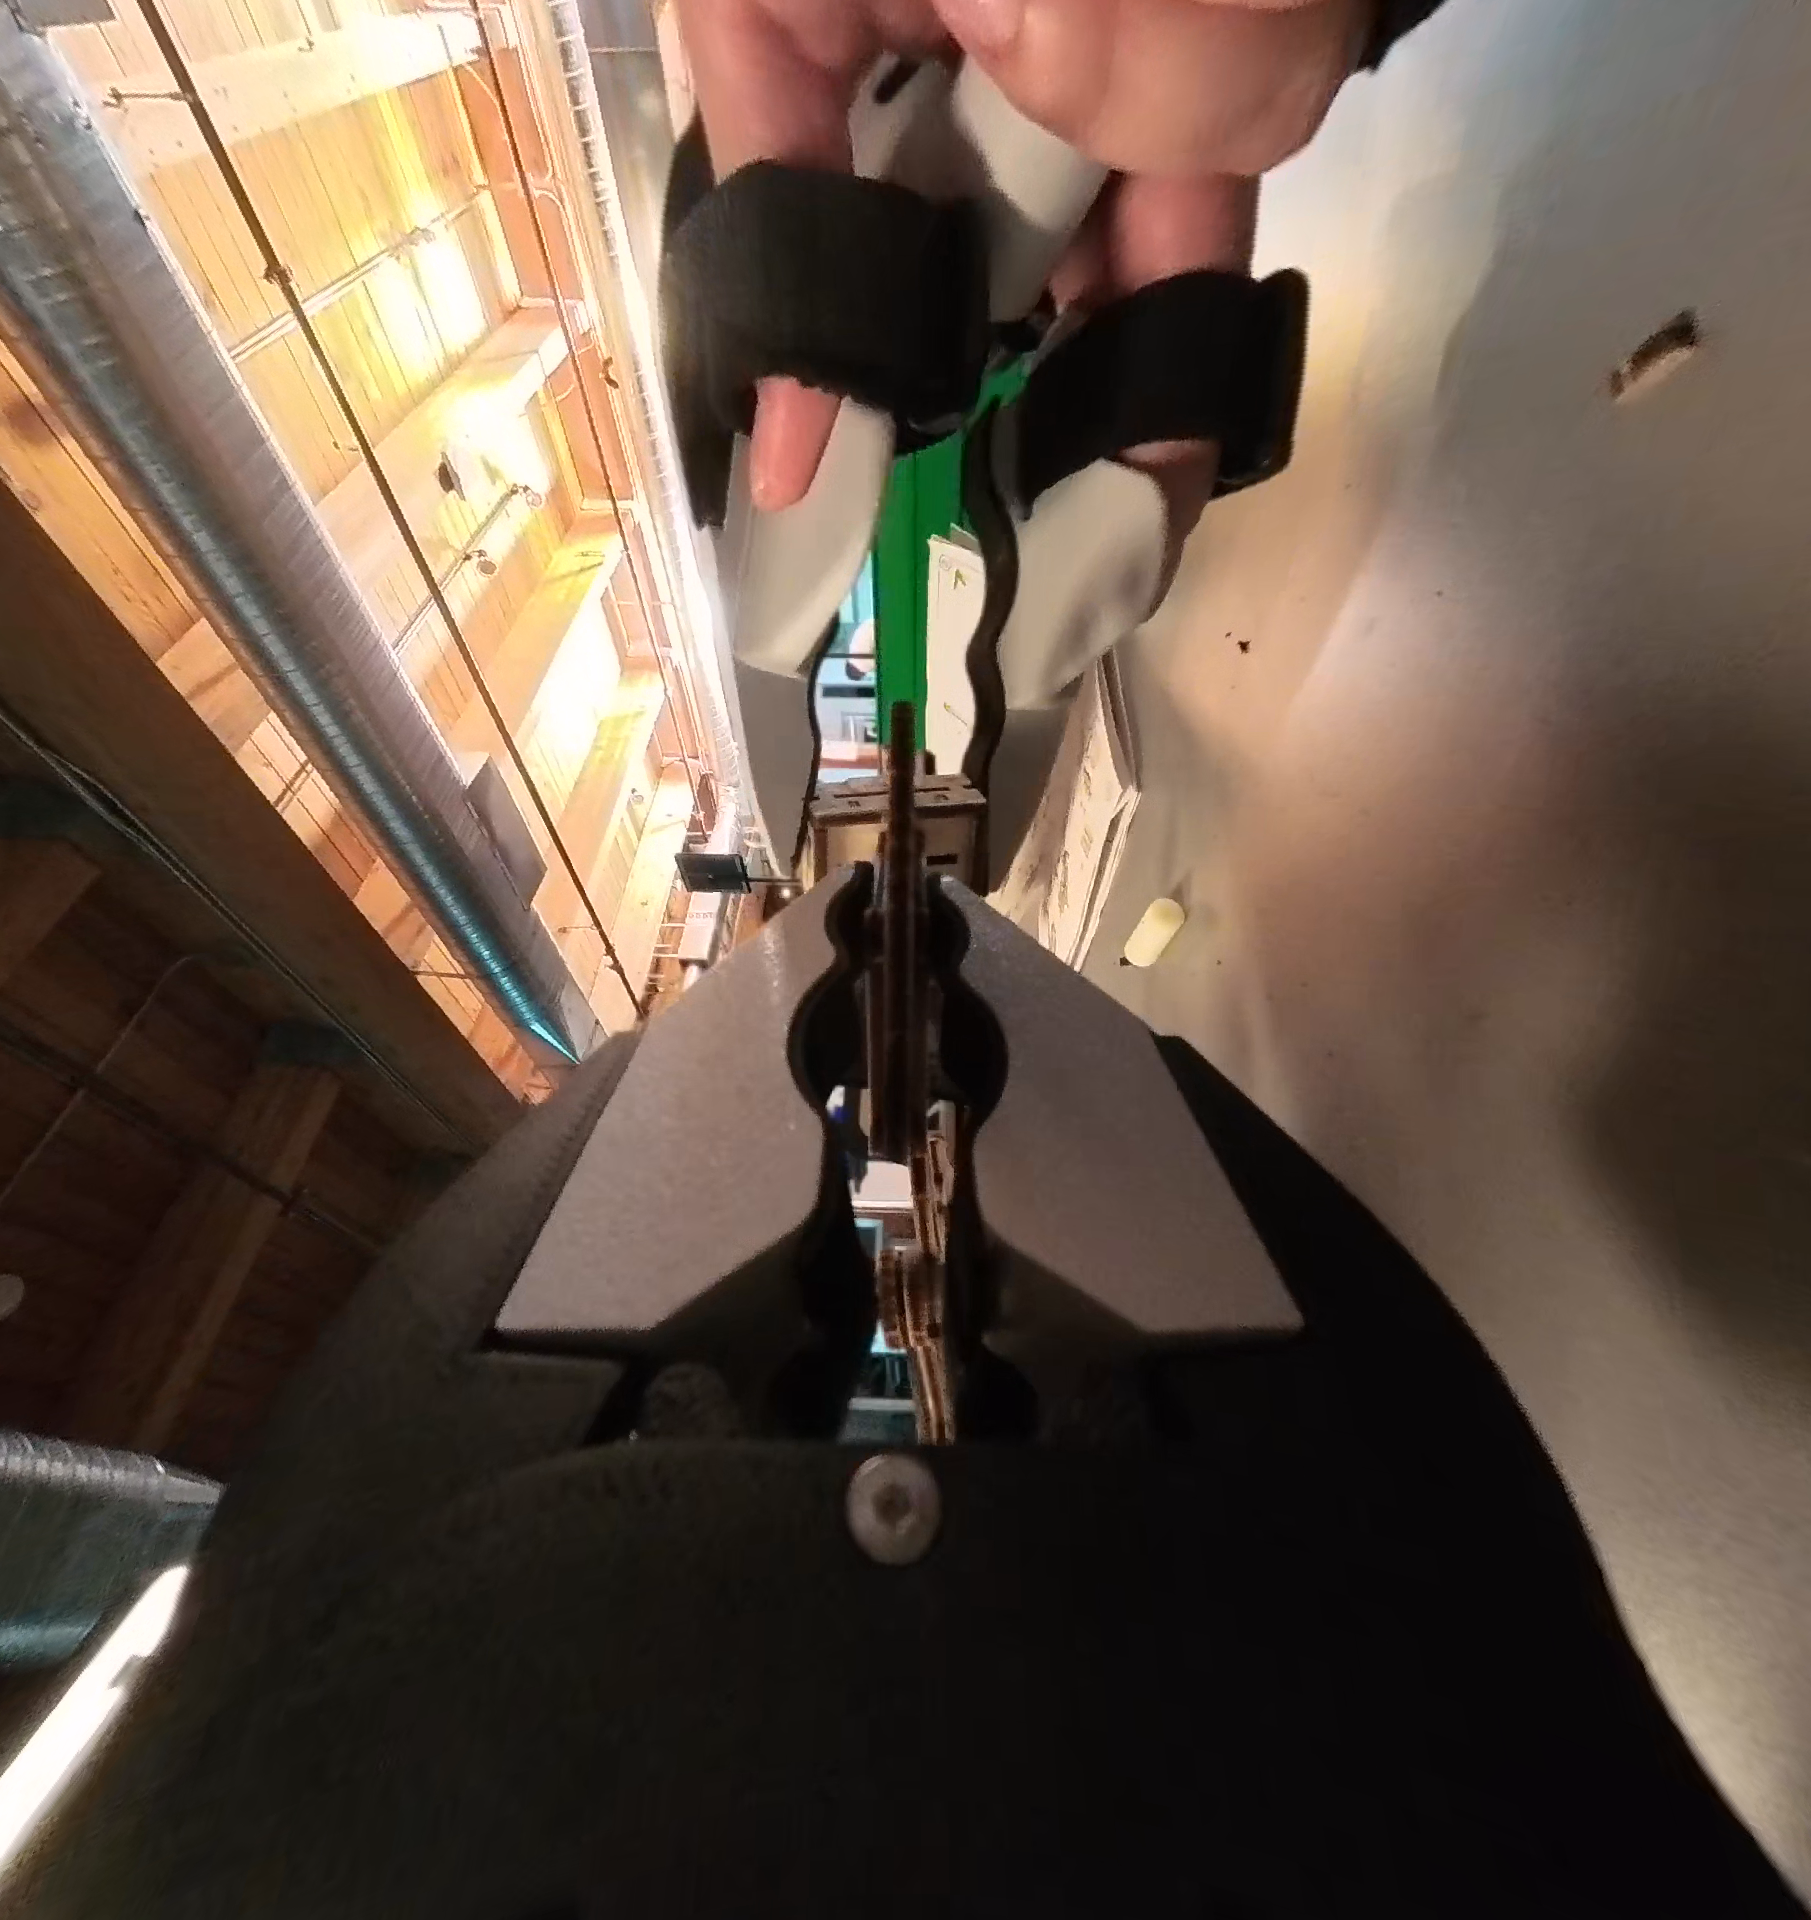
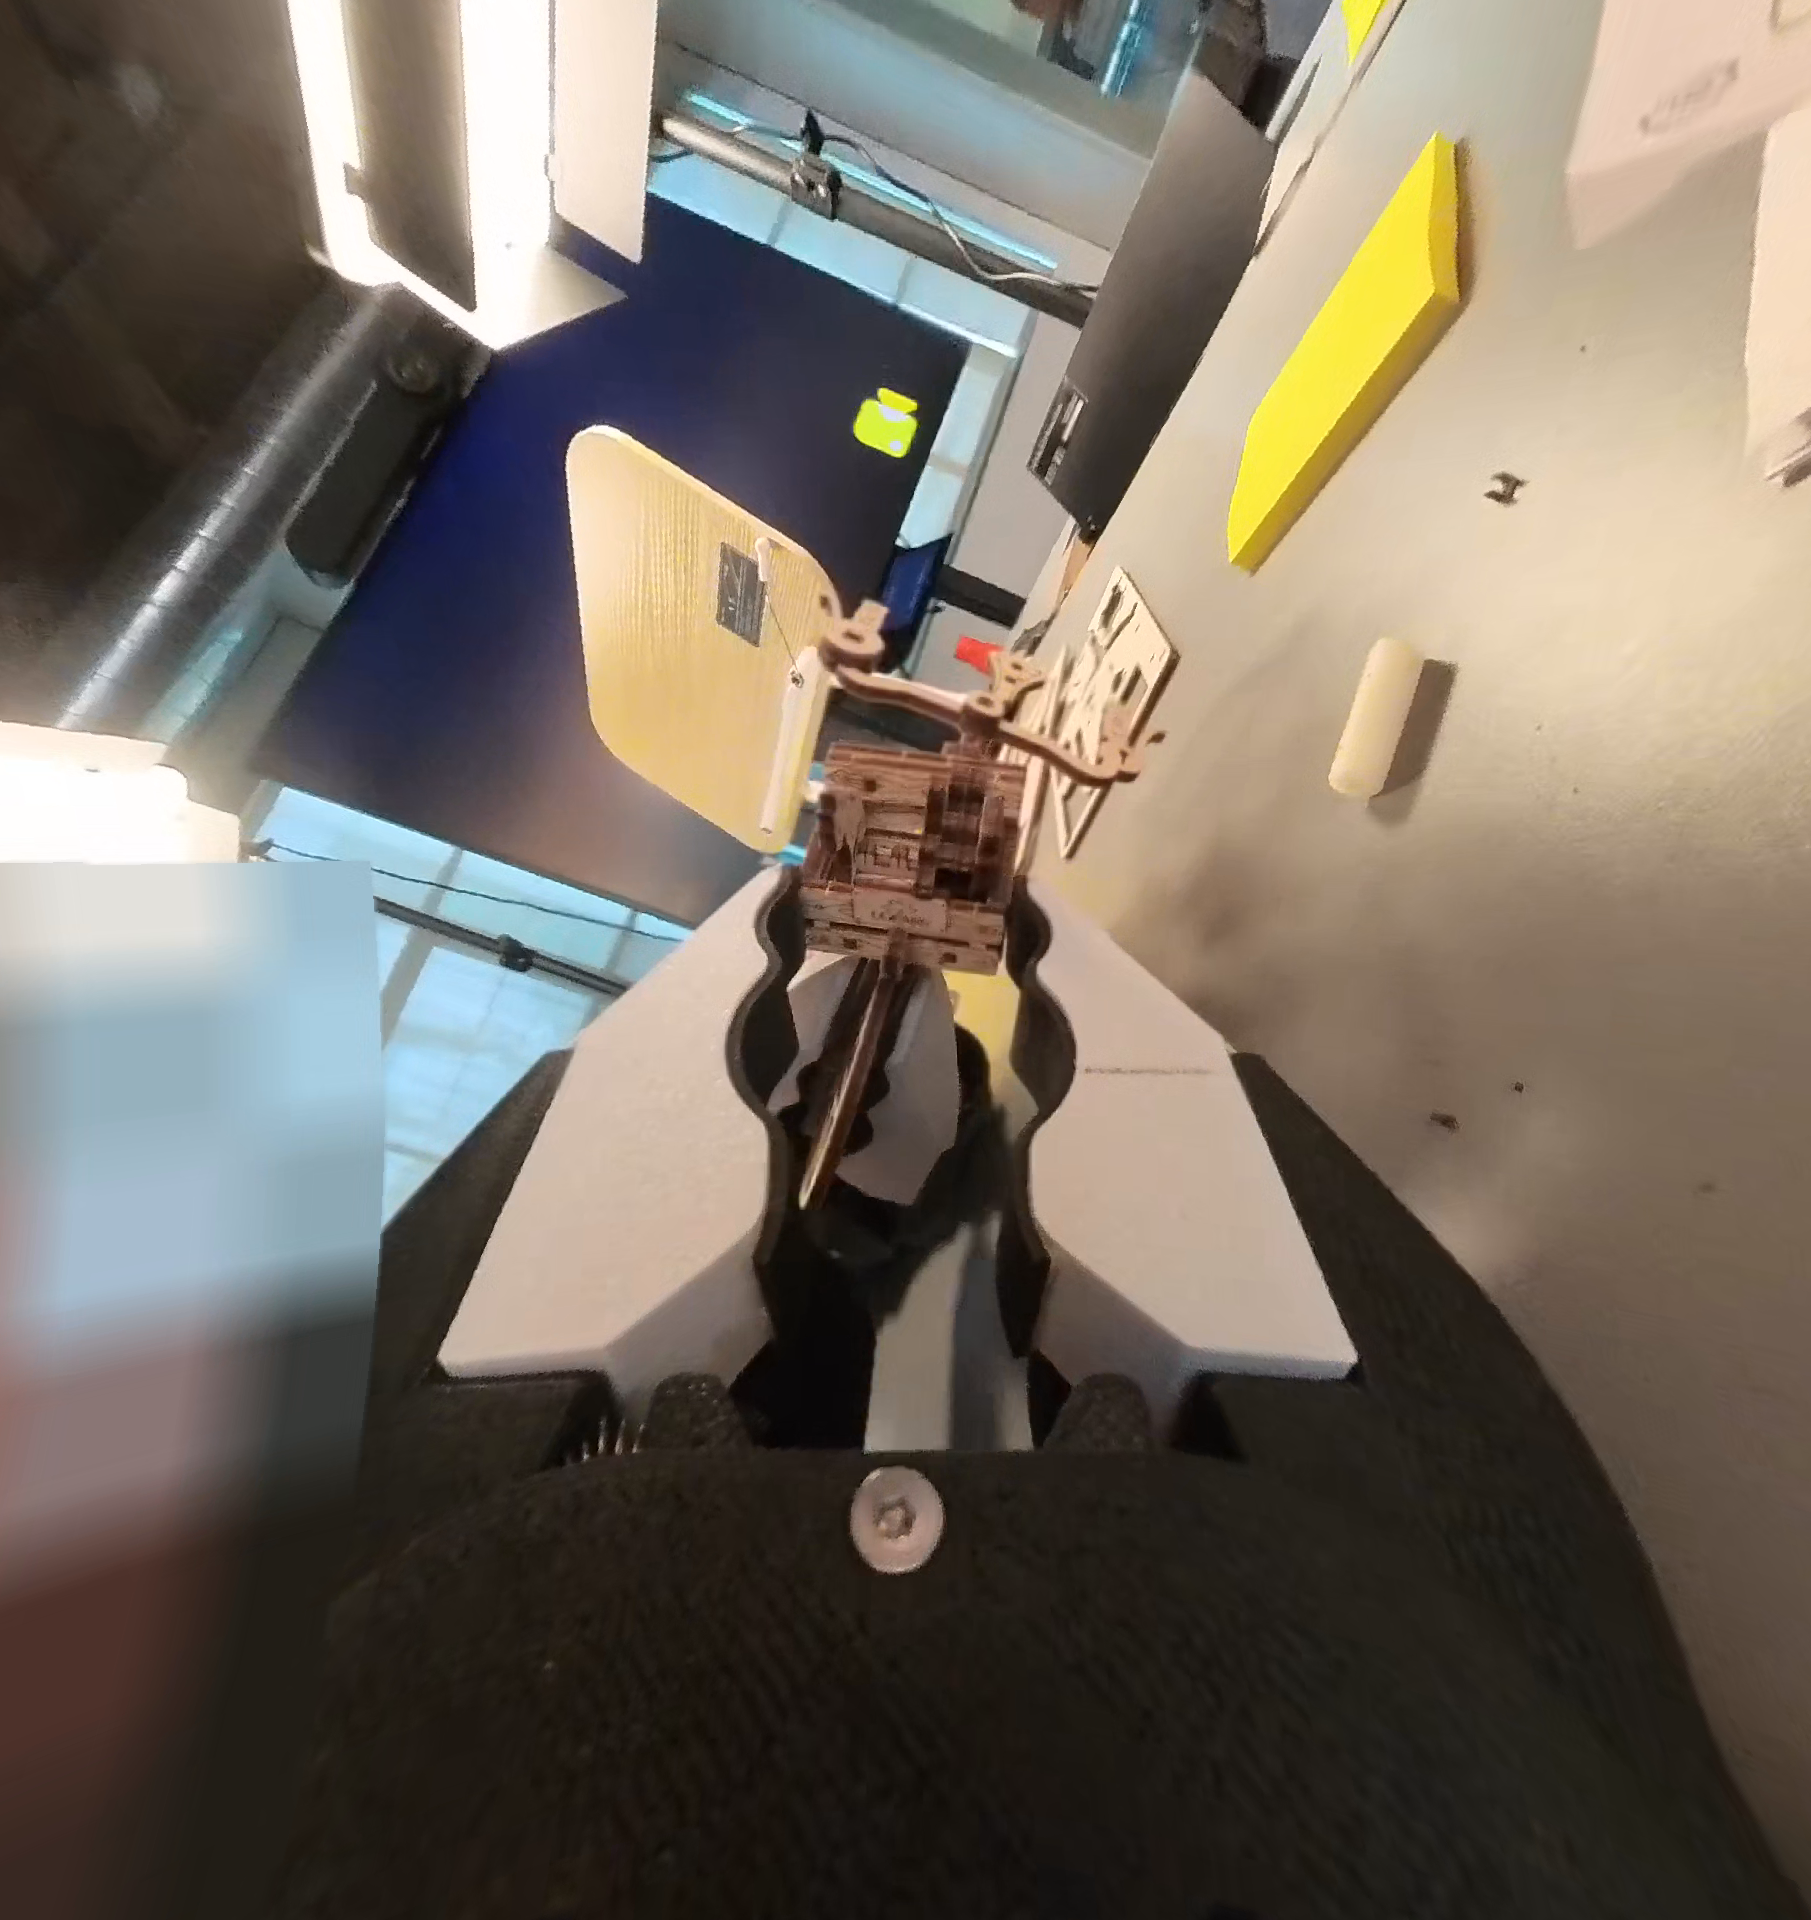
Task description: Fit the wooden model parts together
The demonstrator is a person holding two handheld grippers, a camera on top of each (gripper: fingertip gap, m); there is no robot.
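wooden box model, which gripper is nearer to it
Right. The right gripper is clamped on the wooden box model; the left gripper, shut on a flat wooden part, sits just short of it.

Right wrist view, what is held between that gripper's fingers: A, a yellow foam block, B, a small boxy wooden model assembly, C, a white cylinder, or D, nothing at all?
B: the right gripper is closed on the boxy wooden model assembly at its fingertips, while the yellow block and the white cylinder lie apart on the table.
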